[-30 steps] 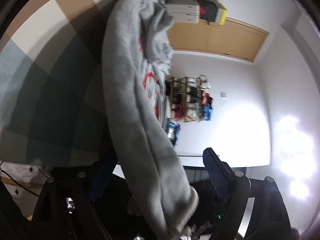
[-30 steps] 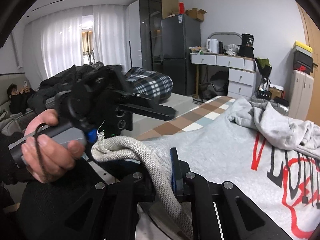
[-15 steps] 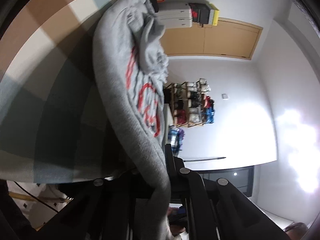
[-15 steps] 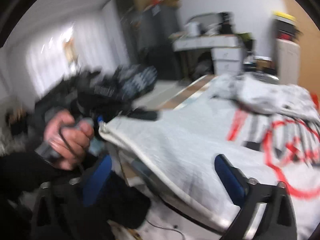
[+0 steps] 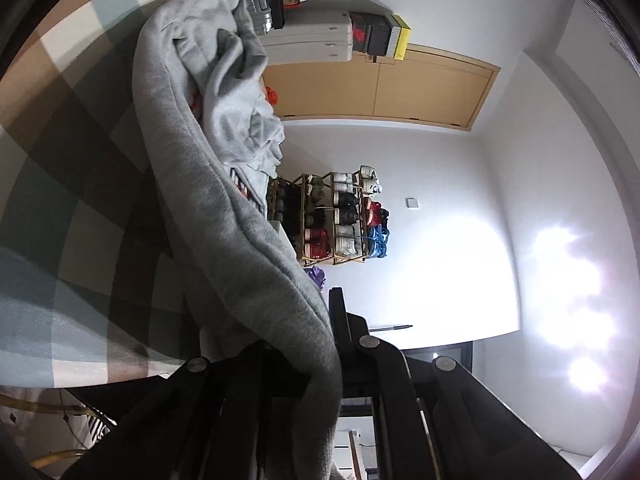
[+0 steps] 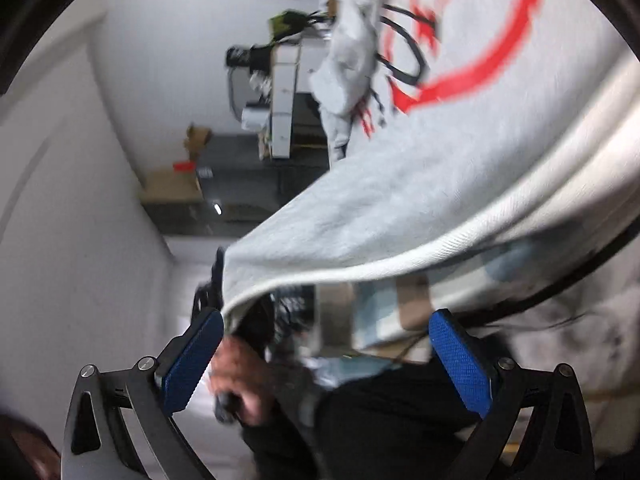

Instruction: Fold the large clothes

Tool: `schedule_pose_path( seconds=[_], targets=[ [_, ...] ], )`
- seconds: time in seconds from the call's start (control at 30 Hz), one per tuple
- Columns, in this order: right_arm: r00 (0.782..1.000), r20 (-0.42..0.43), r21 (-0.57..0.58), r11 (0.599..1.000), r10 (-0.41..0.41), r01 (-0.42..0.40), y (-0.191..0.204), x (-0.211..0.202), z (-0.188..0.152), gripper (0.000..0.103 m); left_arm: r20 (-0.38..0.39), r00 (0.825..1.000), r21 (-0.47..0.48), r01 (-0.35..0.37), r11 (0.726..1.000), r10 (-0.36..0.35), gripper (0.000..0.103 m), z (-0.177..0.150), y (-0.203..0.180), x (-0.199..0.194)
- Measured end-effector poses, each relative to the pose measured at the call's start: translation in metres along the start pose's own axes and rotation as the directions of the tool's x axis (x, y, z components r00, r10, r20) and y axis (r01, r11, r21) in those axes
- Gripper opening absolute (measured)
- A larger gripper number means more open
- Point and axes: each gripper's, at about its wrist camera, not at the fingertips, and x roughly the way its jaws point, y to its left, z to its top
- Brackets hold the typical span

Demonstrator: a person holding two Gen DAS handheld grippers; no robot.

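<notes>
Here, left hand-held gripper (image 5: 334, 344) clamped on grey sweatshirt (image 5: 208, 184) hem, right hand-held gripper (image 6: 326, 354) spread wide, empty, checked blanket (image 5: 60, 184) beneath.

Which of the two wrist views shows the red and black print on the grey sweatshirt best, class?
The right wrist view: the sweatshirt spreads out with its red ring and black lettering facing the camera, though blurred. The left wrist view sees the sweatshirt edge-on, so only slivers of red print show between the folds.
</notes>
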Motion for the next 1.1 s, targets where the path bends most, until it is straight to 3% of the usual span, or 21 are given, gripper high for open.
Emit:
schedule_pose_path(
  seconds=[0.13, 0.27, 0.37, 0.5, 0.57, 0.67, 0.83, 0.93, 1.0, 1.1],
  targets=[
    [0.998, 0.049, 0.055, 0.998, 0.03, -0.032, -0.005, 0.02, 0.013, 0.103, -0.002, 1.0, 0.013, 0.022, 1.0, -0.022, 0.003, 0.002, -0.009, -0.004],
    [0.98, 0.197, 0.054, 0.998, 0.03, -0.041, 0.002, 0.005, 0.033, 0.103, 0.008, 1.0, 0.017, 0.001, 1.0, -0.002, 0.003, 0.003, -0.008, -0.007],
    [0.922, 0.38, 0.081, 0.995, -0.077, 0.049, 0.005, -0.019, 0.039, 0.103, 0.007, 1.0, 0.021, -0.003, 1.0, 0.002, 0.003, 0.003, -0.005, -0.009],
    [0.856, 0.489, 0.075, 0.986, -0.168, 0.151, 0.012, -0.04, 0.05, 0.103, 0.013, 1.0, 0.022, 0.005, 1.0, -0.005, 0.003, 0.006, -0.008, -0.008],
    [0.805, 0.556, 0.088, 0.977, -0.209, 0.192, 0.011, -0.061, 0.06, 0.103, 0.01, 1.0, 0.025, 0.005, 1.0, -0.006, 0.003, 0.007, -0.009, -0.009],
    [0.755, 0.619, 0.144, 0.976, -0.217, 0.162, 0.001, -0.086, 0.072, 0.103, 0.011, 1.0, 0.03, 0.001, 1.0, -0.002, 0.003, 0.008, -0.011, -0.01],
    [0.706, 0.664, 0.219, 0.967, -0.247, 0.133, -0.015, -0.121, 0.092, 0.103, 0.002, 1.0, 0.035, -0.002, 0.999, 0.002, 0.003, 0.009, -0.011, -0.01],
    [0.73, 0.643, 0.218, 0.969, -0.23, 0.114, -0.02, -0.131, 0.107, 0.103, -0.007, 1.0, 0.038, -0.012, 0.999, 0.012, 0.003, 0.01, -0.01, -0.01],
    [0.735, 0.626, 0.212, 0.964, -0.26, 0.16, -0.014, -0.135, 0.114, 0.1, -0.008, 1.0, 0.039, -0.017, 0.999, 0.018, 0.003, 0.009, -0.009, -0.012],
    [0.709, 0.635, 0.159, 0.949, -0.308, 0.271, 0.005, -0.142, 0.123, 0.075, 0.0, 1.0, 0.039, -0.022, 0.999, 0.022, 0.003, 0.008, -0.005, -0.017]
  ],
)
